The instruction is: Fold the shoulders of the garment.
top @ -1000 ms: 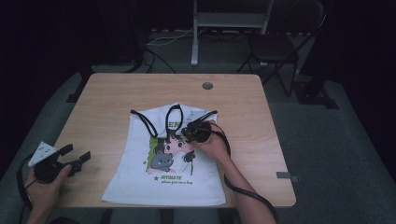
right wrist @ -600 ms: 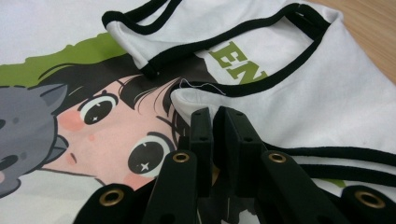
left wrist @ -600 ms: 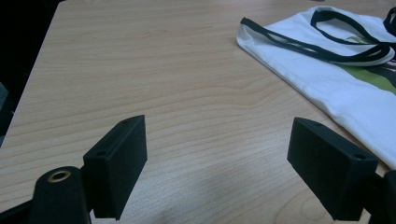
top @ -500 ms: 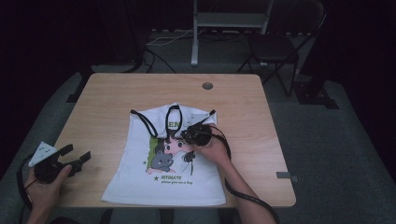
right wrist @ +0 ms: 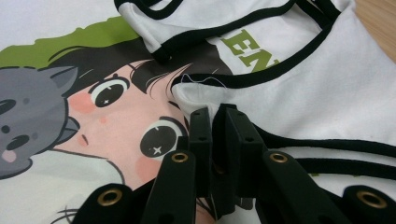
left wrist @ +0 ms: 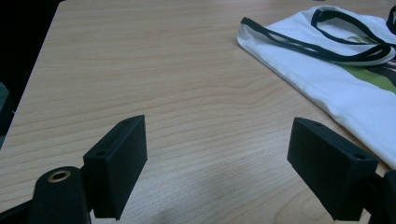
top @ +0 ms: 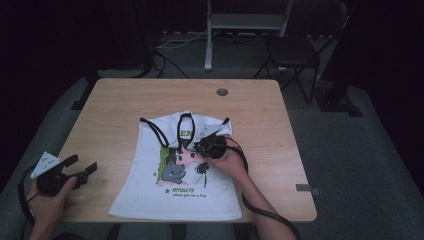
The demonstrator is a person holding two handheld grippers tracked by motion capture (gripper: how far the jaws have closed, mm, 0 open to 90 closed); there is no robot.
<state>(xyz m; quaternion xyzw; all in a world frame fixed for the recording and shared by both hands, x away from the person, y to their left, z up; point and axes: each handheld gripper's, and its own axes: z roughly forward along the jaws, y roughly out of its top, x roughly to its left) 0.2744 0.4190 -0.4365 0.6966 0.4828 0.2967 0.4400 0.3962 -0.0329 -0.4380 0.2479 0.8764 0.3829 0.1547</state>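
- The shirt [top: 175, 175] lies flat on the table [top: 115, 110], toward its near edge, about midway across.
- The right gripper [top: 197, 145] sits on the shirt's upper part, jaws pinching a fold of it.
- The left gripper [top: 80, 167] rests at the table's near left corner, well left of the shirt.
- A chair [top: 295, 50] stands behind the table.

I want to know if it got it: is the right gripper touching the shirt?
Touching. The right gripper view shows the right gripper shut on a fold of the shirt.

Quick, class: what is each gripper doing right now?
Left gripper: open, holding nothing, above the table.
Right gripper: closed on a fold of the white shirt.
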